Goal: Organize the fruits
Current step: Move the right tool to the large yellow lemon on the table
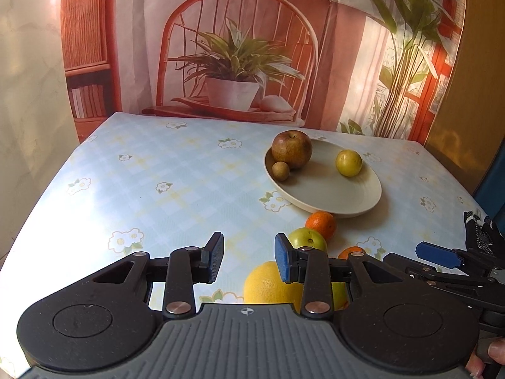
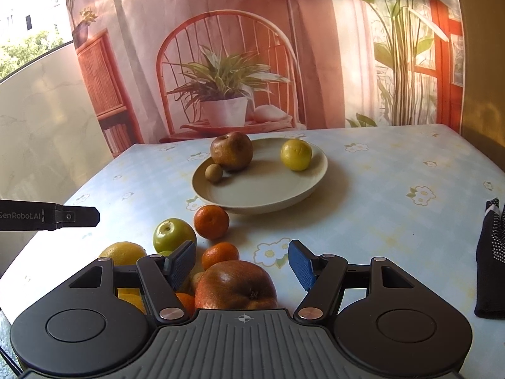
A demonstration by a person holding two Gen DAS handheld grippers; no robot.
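A beige plate [image 1: 334, 195] [image 2: 252, 202] holds a brown apple [image 1: 292, 149] [image 2: 232, 151], a small brown fruit [image 1: 280, 171] [image 2: 214, 173] and a yellow lemon [image 1: 348, 163] [image 2: 296, 154]. In front of the plate lie loose fruits: a mandarin [image 2: 211, 222] [image 1: 320, 225], a green apple [image 2: 173, 234] [image 1: 307, 239], a second mandarin [image 2: 220, 254], a yellow citrus [image 1: 268, 284] [image 2: 123, 252] and a red apple [image 2: 235, 285]. My left gripper [image 1: 249, 260] is open and empty, left of the pile. My right gripper [image 2: 241, 263] is open, its jaws standing either side of the red apple.
The table has a pale blue flowered cloth [image 1: 151, 170], sunlit at the left. A black dotted glove [image 2: 492, 252] lies at the right edge. A printed backdrop [image 1: 236, 47] hangs behind the table's far edge. The left gripper's finger [image 2: 72, 218] shows in the right wrist view.
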